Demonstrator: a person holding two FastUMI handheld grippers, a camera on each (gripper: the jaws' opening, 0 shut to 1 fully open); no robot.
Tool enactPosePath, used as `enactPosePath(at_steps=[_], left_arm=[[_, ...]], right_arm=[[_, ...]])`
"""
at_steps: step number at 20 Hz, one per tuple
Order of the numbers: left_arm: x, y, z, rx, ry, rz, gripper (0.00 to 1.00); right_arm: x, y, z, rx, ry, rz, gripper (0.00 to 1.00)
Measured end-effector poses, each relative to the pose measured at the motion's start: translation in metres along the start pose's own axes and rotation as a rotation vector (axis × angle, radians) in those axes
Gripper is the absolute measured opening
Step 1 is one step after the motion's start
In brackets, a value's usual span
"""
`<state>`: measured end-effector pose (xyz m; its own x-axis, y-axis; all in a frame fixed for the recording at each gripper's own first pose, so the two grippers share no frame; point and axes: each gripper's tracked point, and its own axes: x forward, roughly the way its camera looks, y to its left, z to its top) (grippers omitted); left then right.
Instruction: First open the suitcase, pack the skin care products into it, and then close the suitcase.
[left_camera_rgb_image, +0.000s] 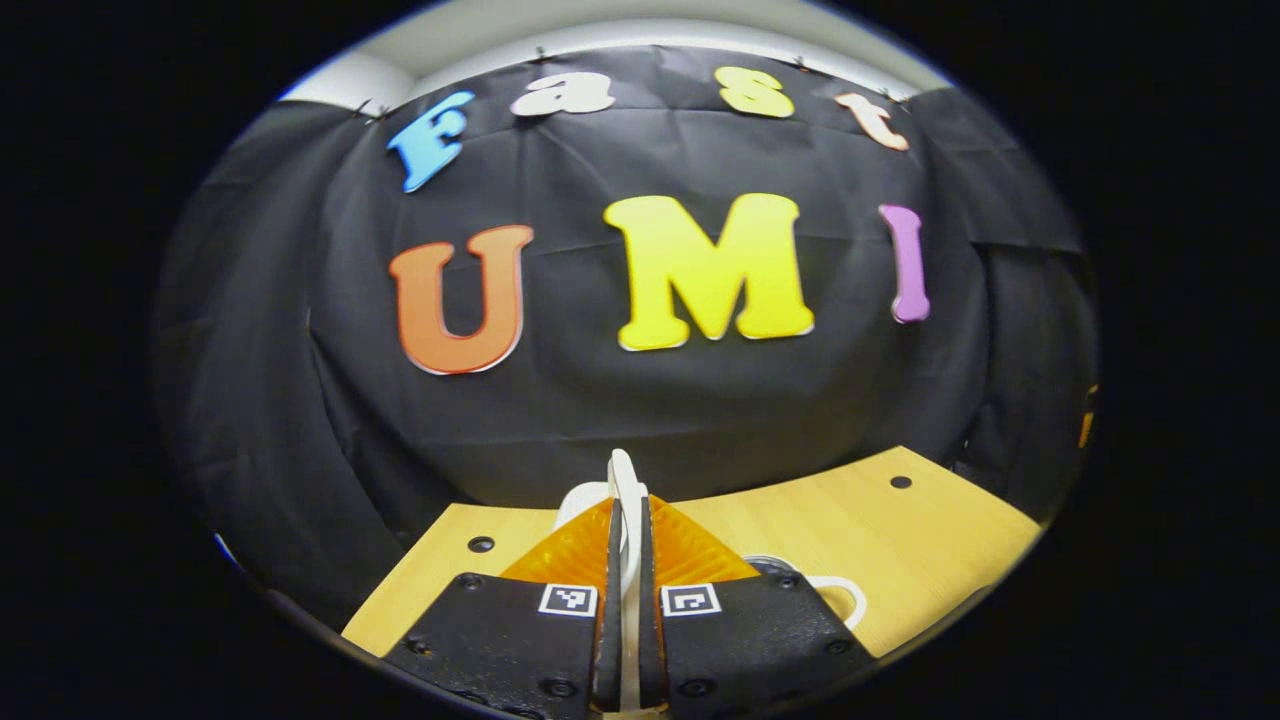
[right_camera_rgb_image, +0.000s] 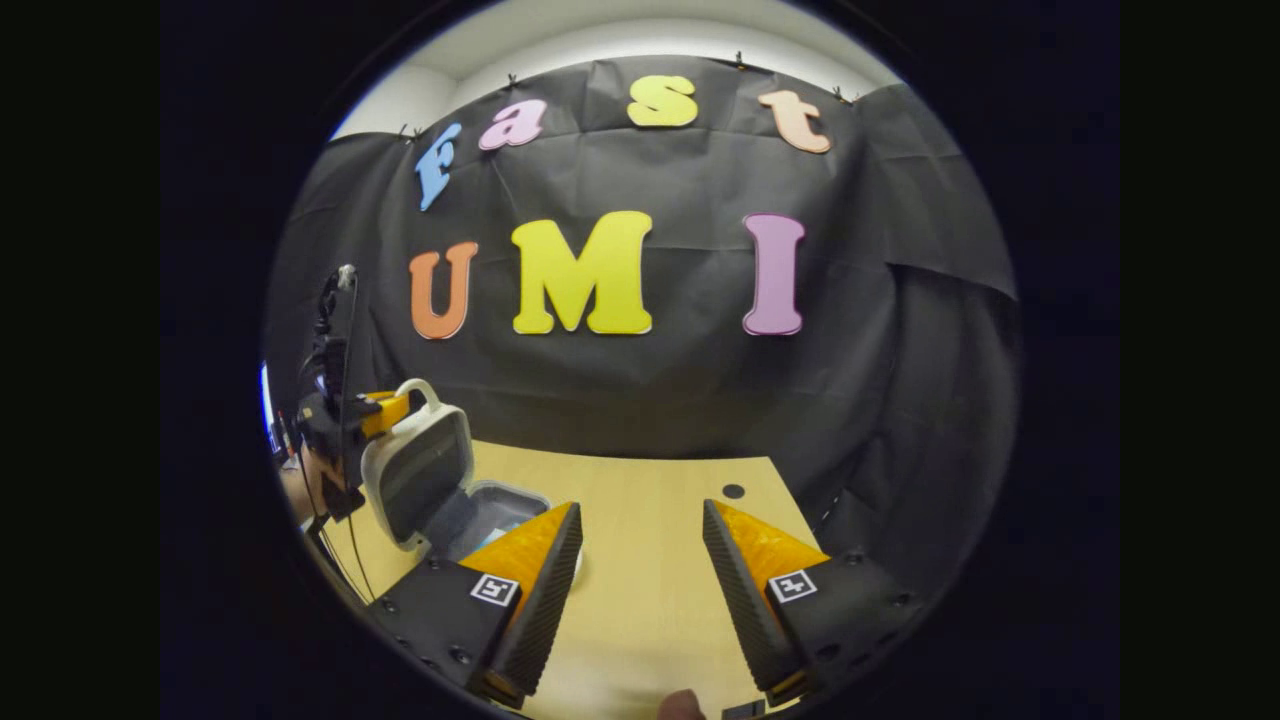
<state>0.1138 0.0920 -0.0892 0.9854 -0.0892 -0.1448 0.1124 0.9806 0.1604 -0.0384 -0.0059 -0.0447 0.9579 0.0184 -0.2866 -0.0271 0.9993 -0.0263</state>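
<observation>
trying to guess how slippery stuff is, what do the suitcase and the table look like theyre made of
Suitcase: apparently hard moulded plastic, off-white and smooth, judging by its rounded rim and rigid raised lid; the inside looks grey, possibly fabric lining. Table: looks like light wood or wood laminate, with a matt, faintly grained pale yellow surface and round dark holes.

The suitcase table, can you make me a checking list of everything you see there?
Surface: wooden table with small dark holes.
Job's things: white suitcase with its lid raised; the inside looks dark, contents too unclear to name.
Clutter: nothing seen.
Grippers: left gripper shut on the suitcase's white handle; right gripper open, holding nothing, above the table.
Cables: dark cable hanging by the far gripper in the right gripper view.
Surroundings: black cloth wall behind the table, pale ceiling above.
</observation>
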Motion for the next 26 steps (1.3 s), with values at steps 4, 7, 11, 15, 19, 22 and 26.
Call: enactPosePath(at_steps=[4, 7, 11, 15, 19, 22, 26], left_arm=[[0.008, -0.084, -0.027, 0.012, 0.051, -0.079, 0.11], [0.018, -0.133, -0.057, 0.005, 0.13, -0.132, 0.12], [0.028, -0.174, -0.099, -0.001, 0.225, -0.169, 0.12], [0.037, -0.194, -0.13, 0.007, 0.292, -0.184, 0.12], [0.047, -0.198, -0.146, 0.032, 0.323, -0.187, 0.12], [0.047, -0.202, -0.154, 0.014, 0.348, -0.181, 0.12], [0.043, -0.211, -0.163, -0.02, 0.399, -0.161, 0.16]], right_arm=[[-0.01, -0.036, -0.014, 0.004, 0.041, -0.054, 0.72], [-0.019, -0.067, -0.019, 0.002, 0.057, -0.102, 0.72], [-0.02, -0.103, -0.02, 0.009, 0.076, -0.149, 0.72], [-0.018, -0.124, -0.031, 0.023, 0.118, -0.168, 0.72], [-0.014, -0.131, -0.043, 0.001, 0.156, -0.161, 0.7], [-0.01, -0.138, -0.049, 0.014, 0.186, -0.162, 0.72], [-0.004, -0.143, -0.048, 0.031, 0.194, -0.17, 0.7]])
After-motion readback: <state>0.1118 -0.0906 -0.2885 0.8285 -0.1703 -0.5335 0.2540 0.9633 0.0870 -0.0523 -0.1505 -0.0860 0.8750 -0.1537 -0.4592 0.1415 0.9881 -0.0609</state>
